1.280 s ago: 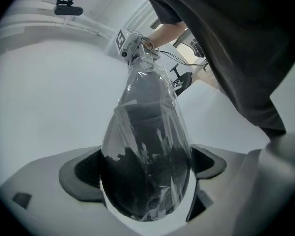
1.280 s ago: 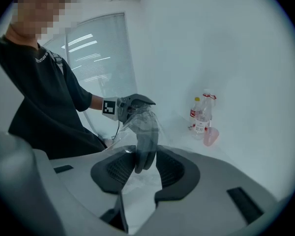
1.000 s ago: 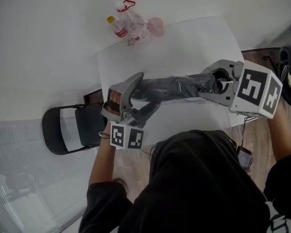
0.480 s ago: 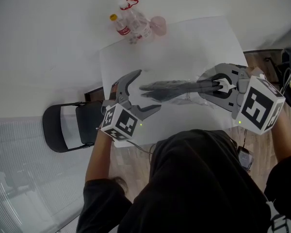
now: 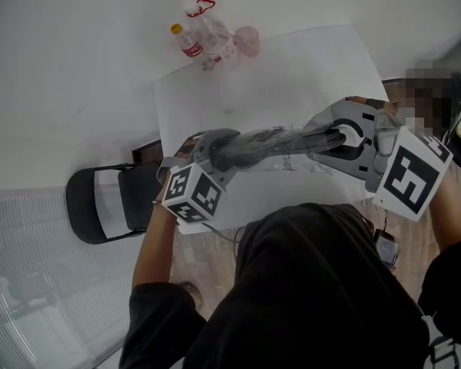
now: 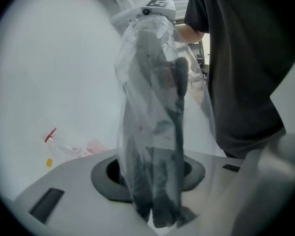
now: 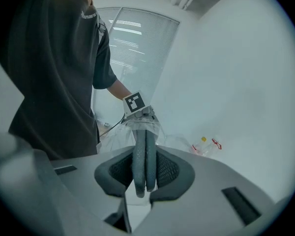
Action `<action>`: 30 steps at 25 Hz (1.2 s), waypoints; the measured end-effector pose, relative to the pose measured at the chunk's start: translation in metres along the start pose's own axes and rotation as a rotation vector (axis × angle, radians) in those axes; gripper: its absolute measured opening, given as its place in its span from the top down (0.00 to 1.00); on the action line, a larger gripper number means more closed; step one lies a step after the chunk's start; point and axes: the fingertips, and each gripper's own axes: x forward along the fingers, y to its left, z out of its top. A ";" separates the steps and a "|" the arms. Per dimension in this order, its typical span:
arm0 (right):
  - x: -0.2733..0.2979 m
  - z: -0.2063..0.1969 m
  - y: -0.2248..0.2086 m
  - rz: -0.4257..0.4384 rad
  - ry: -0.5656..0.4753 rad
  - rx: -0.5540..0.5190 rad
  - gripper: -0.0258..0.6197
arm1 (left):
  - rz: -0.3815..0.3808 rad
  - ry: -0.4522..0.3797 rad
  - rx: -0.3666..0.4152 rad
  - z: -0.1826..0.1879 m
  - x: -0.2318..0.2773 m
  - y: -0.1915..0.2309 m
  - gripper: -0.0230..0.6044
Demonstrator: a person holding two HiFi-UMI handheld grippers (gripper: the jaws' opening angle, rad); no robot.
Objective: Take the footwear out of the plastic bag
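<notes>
A clear plastic bag (image 5: pixel 288 158) with dark grey footwear (image 5: pixel 265 139) inside is stretched in the air between both grippers, above the white table (image 5: pixel 292 75). My left gripper (image 5: pixel 229 149) is closing its jaws on the bag's left end, and the pads press the plastic and the dark footwear inside it. In the left gripper view the bag (image 6: pixel 145 97) rises straight out of the jaws. My right gripper (image 5: pixel 336 138) is shut on the other end. There the two grey soles of the footwear (image 7: pixel 144 154) lie side by side between its pads.
Several plastic bottles (image 5: pixel 207 38) lie at the table's far left corner. A black chair (image 5: pixel 111 202) stands on the left, below the table edge. Wooden floor and cables show at the right. My dark-shirted torso fills the near side.
The left gripper stood wide open beside the bag's end and has now closed round it. The bag with the footwear has lifted slightly and pulled straight between the grippers.
</notes>
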 end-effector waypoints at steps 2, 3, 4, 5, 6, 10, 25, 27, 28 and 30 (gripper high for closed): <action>0.001 0.001 -0.002 -0.008 0.000 -0.005 0.84 | -0.011 0.009 -0.010 -0.002 -0.003 0.000 0.69; 0.002 0.000 -0.002 -0.011 0.000 -0.007 0.84 | -0.020 0.014 -0.017 -0.002 -0.003 -0.001 0.70; 0.002 -0.001 -0.002 -0.013 0.001 -0.007 0.84 | -0.031 0.017 -0.025 -0.003 -0.002 -0.003 0.72; 0.003 -0.002 -0.002 -0.011 0.003 -0.006 0.84 | -0.042 0.018 -0.031 -0.003 -0.001 -0.005 0.72; 0.003 -0.004 -0.001 -0.006 0.007 -0.004 0.84 | -0.051 0.019 -0.035 -0.003 0.000 -0.008 0.72; 0.005 -0.008 0.002 0.017 0.018 -0.003 0.84 | -0.072 0.020 -0.048 -0.005 0.004 -0.013 0.72; 0.002 -0.019 0.004 0.032 0.022 0.018 0.84 | -0.036 0.046 -0.084 -0.039 0.005 -0.014 0.77; 0.002 -0.019 0.004 0.035 0.019 0.023 0.84 | -0.041 0.046 -0.086 -0.039 0.006 -0.016 0.77; 0.003 -0.020 0.004 0.032 0.017 0.022 0.84 | -0.041 0.047 -0.087 -0.039 0.006 -0.016 0.77; 0.004 -0.021 0.004 0.018 0.012 0.020 0.84 | -0.040 0.050 -0.087 -0.041 0.006 -0.015 0.77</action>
